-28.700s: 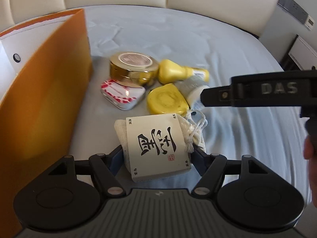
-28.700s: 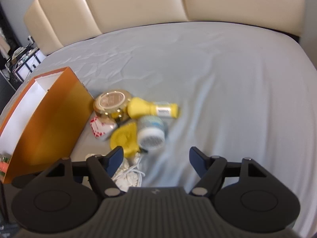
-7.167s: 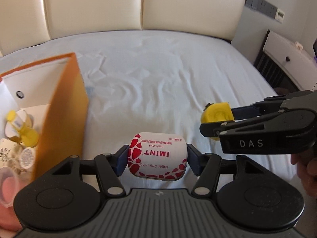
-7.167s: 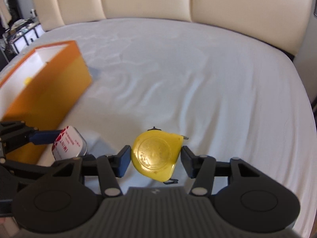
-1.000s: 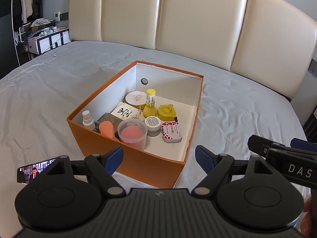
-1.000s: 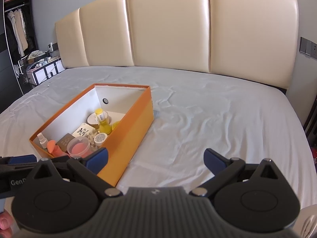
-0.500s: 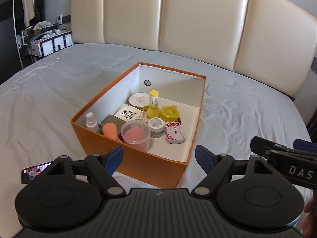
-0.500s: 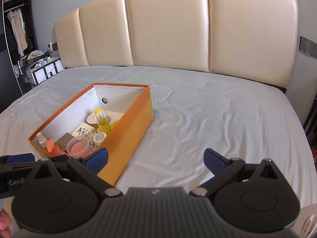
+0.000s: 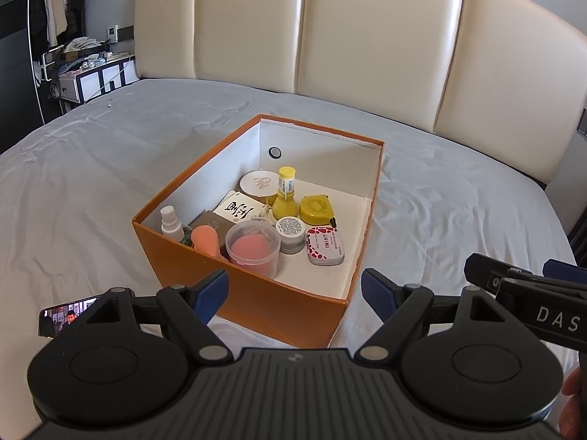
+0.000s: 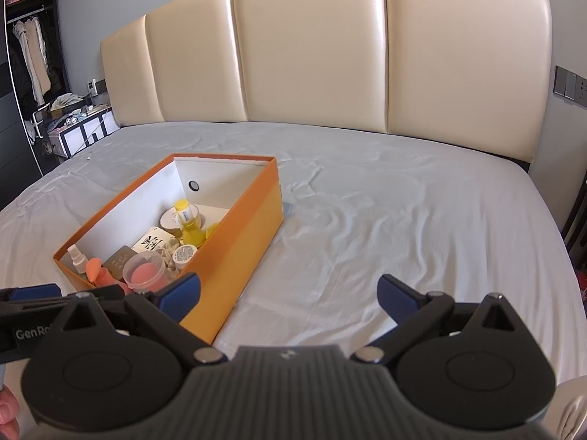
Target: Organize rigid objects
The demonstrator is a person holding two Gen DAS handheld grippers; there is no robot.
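Both tools are held back from the work, above the near edge of the bed. The left gripper (image 9: 295,291) has its jaws spread wide and carries nothing; the right gripper (image 10: 288,295) is likewise released and empty. This withdrawn, empty-handed pose suggests that the sorting is finished or nearly so, since no loose item shows on the sheet in either view.

The orange box (image 9: 256,304) stands on the bed sheet (image 9: 91,183), left of centre, and holds all the visible articles. They are grouped toward its near and middle part, upright where they can stand, leaving the far floor bare. Near the front wall: a small spray bottle (image 9: 170,224), a peach sponge (image 9: 205,240) and a clear tub with a pink puff (image 9: 252,247). To the right lie a grey-lidded jar (image 9: 291,234) and a red-and-white mint tin (image 9: 324,245). Farther back: a white packet with black calligraphy (image 9: 240,209), a yellow bottle (image 9: 285,200), a yellow tape measure (image 9: 316,208) and a round white compact (image 9: 258,185). A dark flat object beside the packet is too hidden to identify.

The sheet is pale grey and creased. A cream padded headboard (image 10: 312,66) closes the far side; a cluttered side table (image 9: 88,73) and hanging clothes stand at far left. A phone (image 9: 66,315) lies at near left.
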